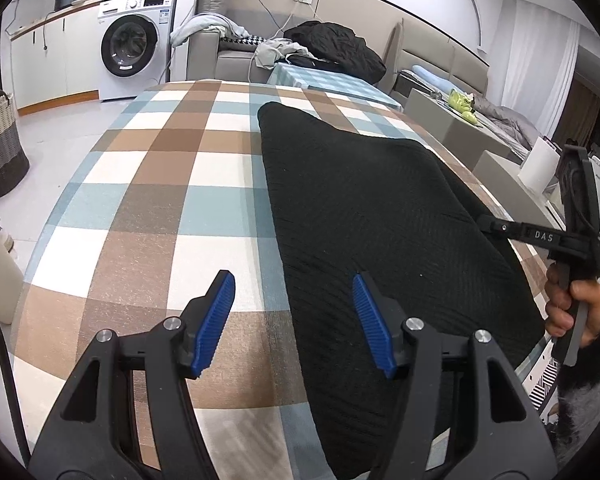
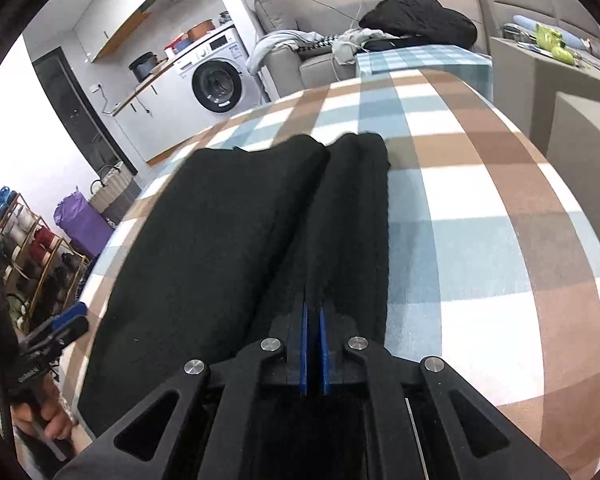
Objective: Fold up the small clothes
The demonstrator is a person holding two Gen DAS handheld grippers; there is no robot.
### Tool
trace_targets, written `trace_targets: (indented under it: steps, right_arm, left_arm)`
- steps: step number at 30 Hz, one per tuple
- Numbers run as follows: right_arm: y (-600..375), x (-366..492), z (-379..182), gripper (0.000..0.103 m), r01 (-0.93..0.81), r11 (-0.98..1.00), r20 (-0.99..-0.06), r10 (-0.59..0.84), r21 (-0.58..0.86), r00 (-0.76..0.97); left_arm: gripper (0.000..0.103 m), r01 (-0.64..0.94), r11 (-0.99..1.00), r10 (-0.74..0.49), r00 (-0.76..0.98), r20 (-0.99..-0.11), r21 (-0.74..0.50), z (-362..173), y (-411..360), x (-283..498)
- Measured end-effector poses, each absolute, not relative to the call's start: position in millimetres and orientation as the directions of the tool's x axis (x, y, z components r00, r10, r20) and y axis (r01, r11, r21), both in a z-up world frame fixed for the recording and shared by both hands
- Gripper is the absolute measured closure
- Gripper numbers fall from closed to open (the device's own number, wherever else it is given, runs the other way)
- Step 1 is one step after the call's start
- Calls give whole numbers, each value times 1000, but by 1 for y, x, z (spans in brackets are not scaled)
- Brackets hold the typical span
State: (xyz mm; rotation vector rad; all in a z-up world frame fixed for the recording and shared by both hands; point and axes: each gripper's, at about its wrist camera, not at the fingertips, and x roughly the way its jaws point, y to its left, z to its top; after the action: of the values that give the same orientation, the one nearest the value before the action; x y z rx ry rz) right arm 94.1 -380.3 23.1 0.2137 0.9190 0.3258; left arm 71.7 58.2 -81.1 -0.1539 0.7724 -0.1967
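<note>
A black knit garment [image 1: 380, 216] lies flat on the checked tablecloth [image 1: 160, 184]. My left gripper [image 1: 291, 280] hovers open at its near left edge, with one blue pad over the bare cloth and the other over the garment, and nothing between them. My right gripper [image 2: 313, 314] is shut on a raised fold of the black garment [image 2: 220, 240] at its right side. In the left wrist view the right gripper [image 1: 490, 225] meets the garment's right edge, held by a hand [image 1: 572, 308]. The left gripper [image 2: 66, 322] shows at the lower left of the right wrist view.
A second checked table [image 1: 324, 78] stands behind, with a sofa holding a black jacket [image 1: 336, 46] and loose clothes. A washing machine [image 1: 134, 46] and a woven basket [image 1: 0, 144] are on the left. A shelf of yarn [image 2: 16, 236] and a purple bag [image 2: 80, 220] stand beside the table.
</note>
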Motion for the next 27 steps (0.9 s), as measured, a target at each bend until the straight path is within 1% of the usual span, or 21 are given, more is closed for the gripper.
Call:
trace_targets:
  steps: [4, 8, 9, 10, 11, 13, 16, 19, 22, 23, 24, 27]
  right_arm:
    - [-381, 102, 22, 90, -176, 929, -753, 368, 327, 546]
    - [-385, 123, 22, 88, -146, 921, -746, 380, 362, 548]
    - [-384, 126, 22, 88, -141, 922, -745, 375, 360, 552]
    - [-383, 128, 24, 95, -148, 924, -736, 372, 353, 566]
    - [-380, 127, 29, 98, -165, 922, -722, 379, 351, 579]
    - [-376, 116, 51, 99, -223, 914, -666, 401, 340, 629]
    - [-377, 105, 74, 99, -232, 925, -631, 376, 302, 678]
    - [-383, 112, 59, 99, -177, 948, -678, 313, 265, 665]
    - [-395, 127, 27, 98, -128, 943, -740, 322, 308, 590]
    - [-399, 127, 20, 96, -105, 943, -752, 317, 317, 578]
    - [-402, 125, 17, 93, -98, 938, -759, 328, 333, 563]
    - [-410, 102, 22, 92, -126, 913, -735, 390, 389, 554]
  left_arm:
    - [44, 127, 969, -238, 693, -681, -210, -83, 54, 73]
    - [44, 131, 971, -236, 689, -685, -202, -85, 50, 73]
    - [44, 131, 971, -235, 689, -685, -201, -85, 49, 74]
    - [44, 131, 971, -234, 689, -686, -200, -85, 49, 74]
    - [44, 131, 971, -235, 690, -685, -201, -85, 49, 74]
    - [44, 133, 969, -241, 695, -678, -208, -84, 50, 73]
    - [44, 137, 968, -247, 696, -675, -212, -83, 50, 73]
    - [44, 145, 968, -247, 686, -684, -205, -86, 47, 74]
    - [44, 154, 968, -250, 684, -686, -200, -86, 46, 74]
    - [44, 153, 968, -248, 686, -684, -197, -86, 46, 73]
    - [44, 153, 968, -247, 686, -684, -197, -86, 46, 73]
    - [44, 154, 967, -251, 685, -684, -200, -86, 46, 73]
